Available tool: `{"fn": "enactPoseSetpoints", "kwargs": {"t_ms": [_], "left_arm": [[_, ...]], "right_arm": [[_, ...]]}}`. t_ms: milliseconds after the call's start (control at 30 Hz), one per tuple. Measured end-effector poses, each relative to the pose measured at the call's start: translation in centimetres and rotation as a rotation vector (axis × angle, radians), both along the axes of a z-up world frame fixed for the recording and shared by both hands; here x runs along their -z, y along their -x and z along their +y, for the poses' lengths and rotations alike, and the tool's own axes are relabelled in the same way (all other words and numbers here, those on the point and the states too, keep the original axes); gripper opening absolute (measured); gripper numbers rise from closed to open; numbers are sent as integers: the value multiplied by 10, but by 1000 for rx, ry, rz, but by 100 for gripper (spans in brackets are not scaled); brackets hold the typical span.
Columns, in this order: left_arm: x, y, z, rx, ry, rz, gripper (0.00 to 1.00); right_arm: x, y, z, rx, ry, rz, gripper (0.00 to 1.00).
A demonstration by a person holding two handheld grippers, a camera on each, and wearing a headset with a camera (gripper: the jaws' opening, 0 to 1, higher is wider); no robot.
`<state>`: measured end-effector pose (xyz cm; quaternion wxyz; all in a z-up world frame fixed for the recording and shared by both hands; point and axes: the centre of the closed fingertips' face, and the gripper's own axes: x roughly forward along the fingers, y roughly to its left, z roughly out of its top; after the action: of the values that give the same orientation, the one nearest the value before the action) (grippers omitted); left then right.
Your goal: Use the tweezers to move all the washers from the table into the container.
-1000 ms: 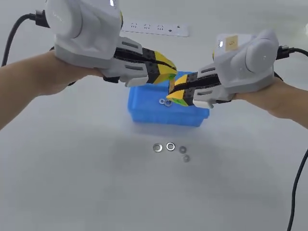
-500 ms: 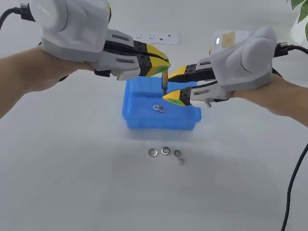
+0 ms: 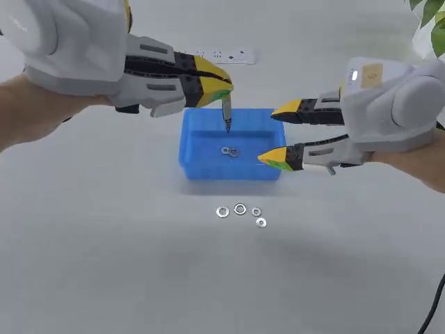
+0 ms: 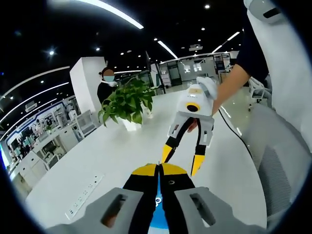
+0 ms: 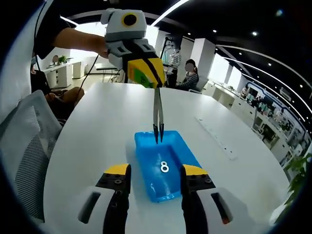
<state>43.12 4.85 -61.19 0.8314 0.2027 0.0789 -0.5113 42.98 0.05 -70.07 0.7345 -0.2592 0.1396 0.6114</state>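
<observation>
The left tool, clenched on slim metal tweezers, holds their tips over the blue plastic container; the right tool gapes released. Four small silver washers lie on the white tabletop: best approach one steeply, pinching its rim.

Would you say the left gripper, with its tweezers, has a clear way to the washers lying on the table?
Probably yes. The left gripper holds the tweezers over the container; the washers lie uncovered on the table just before it, and the right gripper stands aside.
</observation>
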Motion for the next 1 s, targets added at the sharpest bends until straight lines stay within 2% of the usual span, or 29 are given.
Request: {"fn": "enactPoseSetpoints", "kwargs": {"t_ms": [33, 200, 233, 367, 433, 600, 667, 800, 867, 933, 1000], "left_arm": [[2, 6, 1, -1, 6, 10, 4], [7, 24, 5, -18, 0, 14, 4], [6, 31, 1, -15, -1, 18, 4], [8, 42, -2, -3, 13, 32, 4], [14, 45, -5, -2, 12, 37, 4], [32, 59, -13, 19, 21, 76, 4], [40, 64, -18, 9, 34, 95, 4], [51, 68, -18, 6, 31, 115, 4], [53, 70, -19, 8, 29, 114, 4], [53, 71, -20, 13, 53, 119, 4], [58, 72, -19, 11, 26, 109, 4]], "right_arm": [[1, 4, -1, -3, 1, 1, 43], [7, 25, -8, -29, -19, 40, 52], [11, 29, -9, -30, -9, 60, 52], [16, 42, -10, -46, -10, 82, 58], [18, 49, -10, -53, -7, 93, 61], [23, 61, -11, -54, -8, 126, 63], [26, 68, -11, -57, -5, 138, 67], [32, 77, -16, -57, 2, 151, 73], [35, 80, -18, -53, 4, 155, 76], [41, 83, -21, -48, 14, 166, 79], [45, 87, -24, -52, 24, 176, 81]]}}
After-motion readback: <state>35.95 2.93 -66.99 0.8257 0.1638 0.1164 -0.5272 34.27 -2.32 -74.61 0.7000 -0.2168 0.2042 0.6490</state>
